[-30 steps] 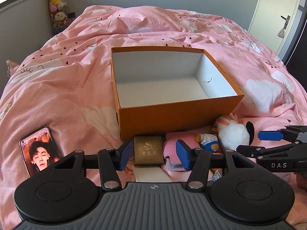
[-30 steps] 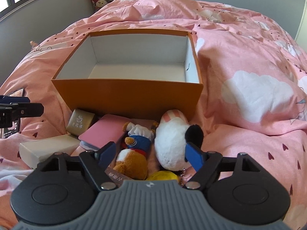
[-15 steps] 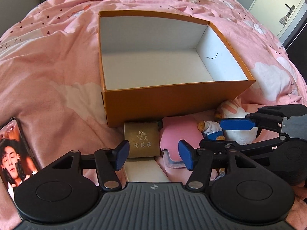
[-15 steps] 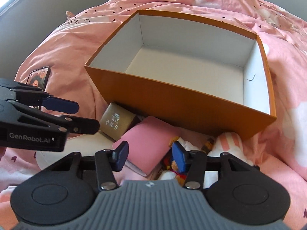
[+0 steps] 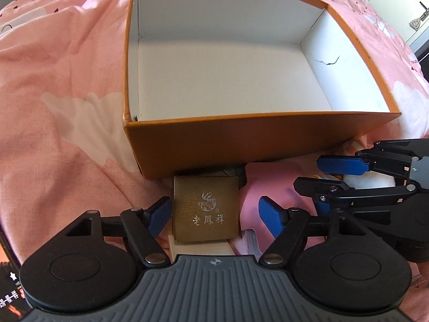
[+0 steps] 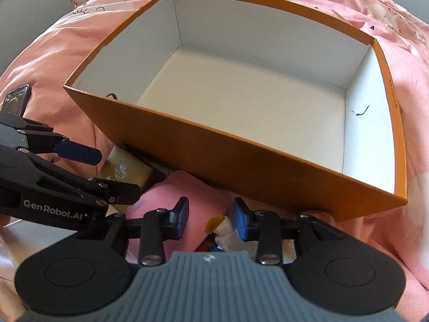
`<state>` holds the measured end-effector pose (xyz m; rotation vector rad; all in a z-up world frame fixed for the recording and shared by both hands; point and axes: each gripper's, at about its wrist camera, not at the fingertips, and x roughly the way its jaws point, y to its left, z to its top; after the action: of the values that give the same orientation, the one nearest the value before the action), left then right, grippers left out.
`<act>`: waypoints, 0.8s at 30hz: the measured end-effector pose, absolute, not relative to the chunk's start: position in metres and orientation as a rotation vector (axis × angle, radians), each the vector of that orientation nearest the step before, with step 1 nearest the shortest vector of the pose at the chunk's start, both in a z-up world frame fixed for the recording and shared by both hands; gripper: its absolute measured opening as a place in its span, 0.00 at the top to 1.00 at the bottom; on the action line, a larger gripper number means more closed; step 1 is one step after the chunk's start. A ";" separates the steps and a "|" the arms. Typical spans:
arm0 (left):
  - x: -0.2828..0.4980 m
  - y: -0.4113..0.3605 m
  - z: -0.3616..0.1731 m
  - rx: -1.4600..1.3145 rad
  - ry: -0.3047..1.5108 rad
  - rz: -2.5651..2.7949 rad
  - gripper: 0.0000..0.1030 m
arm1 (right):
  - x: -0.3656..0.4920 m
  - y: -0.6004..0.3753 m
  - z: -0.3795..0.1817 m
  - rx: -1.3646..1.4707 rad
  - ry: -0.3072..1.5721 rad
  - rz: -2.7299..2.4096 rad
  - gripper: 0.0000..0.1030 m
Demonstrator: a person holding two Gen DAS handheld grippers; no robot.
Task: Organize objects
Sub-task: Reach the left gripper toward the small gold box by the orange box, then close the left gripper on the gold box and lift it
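- The orange box [image 5: 257, 139] sits on the pink bed [image 5: 61, 86], open at the top with a white inside; a small dark scribble marks its right inner wall.
- In the left wrist view the left gripper [image 5: 214, 214] is spread, its blue pads either side of the gold case [image 5: 206, 209], which carries a silver crest and lettering. The pad at 9 o'clock is just beside the case edge; the pad at 3 o'clock stands apart from it.
- The gold case lies against the box's near wall, at 6 o'clock from it, resting partly on a white box [image 5: 199, 247].
- The pink pouch [image 5: 276, 185] lies just beside the case at 3 o'clock (also against the box's near wall).
- The right gripper [image 5: 319, 179] shows in that view at 3 o'clock, over the pouch, fingers apart.
- In the right wrist view the right gripper [image 6: 210, 218] is part-way spread, holding nothing, above the pouch [image 6: 171, 187] and a small toy [image 6: 222, 228] with a white body and orange tip (too hidden to say more).
- The left gripper [image 6: 104, 171] comes in from 9 o'clock, by the gold case [image 6: 126, 171].
- A phone [image 6: 16, 100] lies on the bed at 9 o'clock, well apart from the box [image 6: 241, 161], screen lit.
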<state>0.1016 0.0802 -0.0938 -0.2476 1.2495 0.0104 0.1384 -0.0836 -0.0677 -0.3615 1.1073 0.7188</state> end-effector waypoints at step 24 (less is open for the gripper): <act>0.123 0.086 -0.112 -0.316 1.318 0.037 0.31 | 0.142 -0.075 -0.071 -0.331 1.132 0.735 0.61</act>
<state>0.1230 0.0860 -0.1120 -0.3160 1.3177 0.0366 0.1416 -0.0746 -0.0705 -0.3314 1.1322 0.7347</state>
